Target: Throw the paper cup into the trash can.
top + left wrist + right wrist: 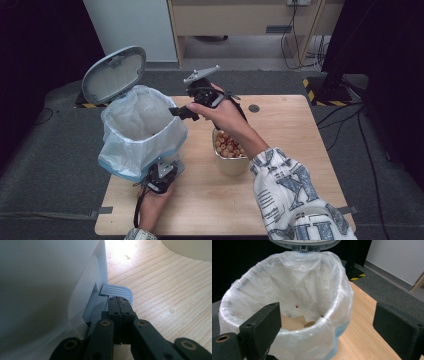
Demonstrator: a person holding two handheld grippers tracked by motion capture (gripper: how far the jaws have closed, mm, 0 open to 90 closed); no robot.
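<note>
A white pedal bin [141,131] with a plastic liner stands at the table's left, its grey lid [114,75] raised. My left gripper [162,176] is low at the bin's front. In the left gripper view it [119,300] is shut with nothing between the jaws, and its tips rest on the grey ribbed pedal [117,290]. My right gripper [182,112] hovers at the bin's right rim. It [329,322] is open and holds nothing, looking down into the liner [294,285]. Cardboard scraps [292,323] and small red specks lie at the bottom.
A metal container [231,164] of small reddish-brown round pieces [227,146] stands mid-table, under my right forearm. The bin wall [50,290] is close on the left gripper's left. Bare wood [285,130] lies to the right. A dark floor with cables surrounds the table.
</note>
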